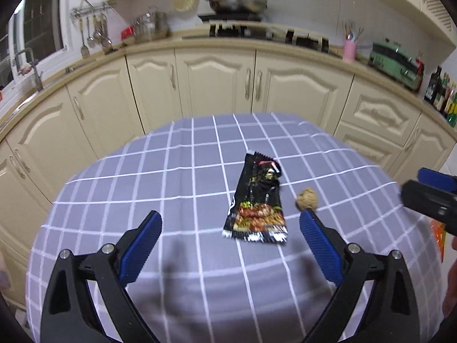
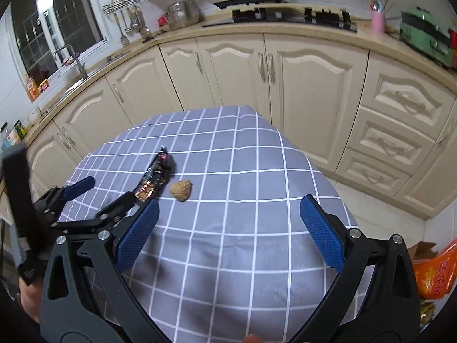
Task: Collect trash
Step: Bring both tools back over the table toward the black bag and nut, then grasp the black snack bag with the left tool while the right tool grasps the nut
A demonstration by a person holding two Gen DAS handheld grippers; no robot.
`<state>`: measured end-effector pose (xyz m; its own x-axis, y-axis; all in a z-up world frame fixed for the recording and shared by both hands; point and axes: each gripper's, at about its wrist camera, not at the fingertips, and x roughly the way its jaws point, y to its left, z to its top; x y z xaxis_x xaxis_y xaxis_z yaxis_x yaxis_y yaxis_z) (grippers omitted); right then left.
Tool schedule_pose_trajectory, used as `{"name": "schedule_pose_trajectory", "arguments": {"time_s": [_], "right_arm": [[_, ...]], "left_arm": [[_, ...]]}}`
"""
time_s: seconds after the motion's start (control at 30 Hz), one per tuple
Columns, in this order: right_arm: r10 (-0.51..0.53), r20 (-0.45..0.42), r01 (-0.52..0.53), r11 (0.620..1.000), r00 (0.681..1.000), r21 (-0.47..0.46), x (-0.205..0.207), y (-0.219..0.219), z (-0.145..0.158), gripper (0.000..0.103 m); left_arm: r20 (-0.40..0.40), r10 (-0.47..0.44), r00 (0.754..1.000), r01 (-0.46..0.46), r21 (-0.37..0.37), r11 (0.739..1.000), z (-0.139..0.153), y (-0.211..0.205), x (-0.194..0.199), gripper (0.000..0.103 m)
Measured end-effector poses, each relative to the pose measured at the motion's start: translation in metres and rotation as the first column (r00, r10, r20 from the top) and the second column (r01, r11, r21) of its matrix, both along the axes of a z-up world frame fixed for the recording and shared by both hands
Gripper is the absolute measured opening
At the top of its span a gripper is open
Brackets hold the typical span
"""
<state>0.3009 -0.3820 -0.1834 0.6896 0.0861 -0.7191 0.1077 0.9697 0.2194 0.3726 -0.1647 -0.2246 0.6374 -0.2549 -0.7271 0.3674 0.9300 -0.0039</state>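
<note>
On the table point(image 1: 114, 177), mid-cloth, a black wrapper point(image 1: 257, 203) lies flat with its long axis running near-to-far from the left wrist camera, tilted slightly; printed food-picture end toward the camera, crimped end with red-and-white marking toward the cabinets point(image 1: 217, 83). Glossy, a bit creased, edges serrated. In the right wrist view the wrapper point(image 2: 155, 175) reads as a thin diagonal strip, near end lower-left, far end upper-right.

Just right of the wrapper's near half, apart from it, sits a tan crumpled ball point(image 1: 307, 198), rough, roundish; same ball point(image 2: 180, 190) in the right view, just right of the wrapper's near end.

Left gripper point(image 1: 230, 224) wide open, nothing held; wrapper's near end lies between its blue fingers point(image 1: 142, 245), ball just past the right fingertip. Above the cloth, contact not clear. Right gripper point(image 2: 229, 210) also wide open, empty, over bare cloth to the right of both items; its tip shows at the left view's right edge.

Containers: pink cup point(image 1: 350, 48) on the counter holds utensils; pan point(image 1: 237, 0) on the stove, contents blurred. Orange bag point(image 2: 434, 274) low right beside the table, contents unclear.
</note>
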Motion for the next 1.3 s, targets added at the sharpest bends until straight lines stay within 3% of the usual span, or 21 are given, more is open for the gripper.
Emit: {"name": "schedule_pose_trajectory", "arguments": {"time_s": [0.17,0.2,0.23,0.27,0.3,0.4,0.5,0.53,0.63,0.67,0.7,0.73,0.83,1.23,1.27,1.3], "right_arm": [[0.03,-0.041,-0.03,1.0,0.999,-0.002,0.02,-0.001,-0.013,0.097],[0.043,-0.046,-0.043,0.999,0.998,0.001,0.024,0.002,-0.015,0.097],[0.051,-0.05,-0.051,0.999,0.997,0.002,0.027,0.005,-0.016,0.097],[0.062,-0.057,-0.062,0.998,0.996,0.0,0.031,0.009,-0.018,0.097],[0.075,-0.061,-0.076,0.997,0.995,-0.002,0.034,0.014,-0.02,0.097],[0.118,-0.066,-0.119,0.993,0.991,-0.015,0.042,0.028,-0.023,0.097],[0.154,-0.071,-0.157,0.987,0.986,-0.04,0.05,0.047,-0.028,0.093],[0.169,-0.077,-0.173,0.983,0.983,-0.056,0.054,0.055,-0.031,0.086],[0.193,-0.101,-0.202,0.976,0.976,-0.084,0.062,0.072,-0.043,0.061],[0.187,-0.083,-0.196,0.973,0.979,-0.126,0.061,0.077,-0.044,0.048],[0.18,-0.08,-0.191,0.968,0.98,-0.163,0.061,0.082,-0.045,0.042],[0.183,-0.076,-0.194,0.966,0.98,-0.17,0.06,0.083,-0.044,0.027],[0.18,-0.061,-0.187,0.97,0.982,-0.155,0.056,0.081,-0.042,0.025],[0.161,-0.002,-0.16,0.981,0.987,-0.11,-0.007,0.084,-0.014,0.025],[0.163,0.0,-0.162,0.98,0.987,-0.115,-0.017,0.083,-0.011,0.025],[0.165,0.001,-0.164,0.98,0.986,-0.115,-0.021,0.084,-0.009,0.025]], "left_arm": [[-0.092,-0.028,0.995,0.028,-0.004,1.0,-0.018,-0.012,0.033,0.093],[-0.102,-0.032,0.994,0.031,-0.01,0.999,-0.019,-0.012,0.037,0.081],[-0.11,-0.033,0.993,0.033,-0.005,0.999,-0.021,-0.013,0.04,0.077],[-0.098,-0.036,0.995,0.037,0.004,0.999,-0.021,-0.014,0.04,0.064],[-0.092,-0.038,0.995,0.039,0.009,0.999,-0.02,-0.015,0.04,0.045],[-0.102,-0.05,0.994,0.048,-0.018,0.999,-0.018,-0.009,0.039,0.028],[-0.113,-0.046,0.993,0.042,-0.036,0.998,-0.015,0.006,0.029,0.026],[-0.11,-0.041,0.993,0.036,-0.047,0.998,-0.015,0.013,0.024,0.025],[-0.111,-0.017,0.994,0.007,-0.09,0.996,-0.013,0.032,0.013,0.024],[-0.108,-0.009,0.994,-0.003,-0.111,0.994,-0.015,0.039,0.009,0.024],[-0.106,-0.004,0.994,-0.01,-0.132,0.991,-0.016,0.045,0.006,0.024],[-0.114,0.0,0.994,-0.019,-0.164,0.986,-0.016,0.051,0.004,0.024],[-0.117,0.006,0.993,-0.029,-0.194,0.981,-0.014,0.058,0.003,0.024],[-0.092,-0.035,0.995,0.019,-0.168,0.986,-0.011,0.048,-0.007,0.021],[-0.091,-0.045,0.995,0.031,-0.151,0.988,-0.011,0.044,-0.009,0.023],[-0.086,-0.052,0.995,0.041,-0.128,0.991,-0.011,0.041,-0.01,0.034]]}}
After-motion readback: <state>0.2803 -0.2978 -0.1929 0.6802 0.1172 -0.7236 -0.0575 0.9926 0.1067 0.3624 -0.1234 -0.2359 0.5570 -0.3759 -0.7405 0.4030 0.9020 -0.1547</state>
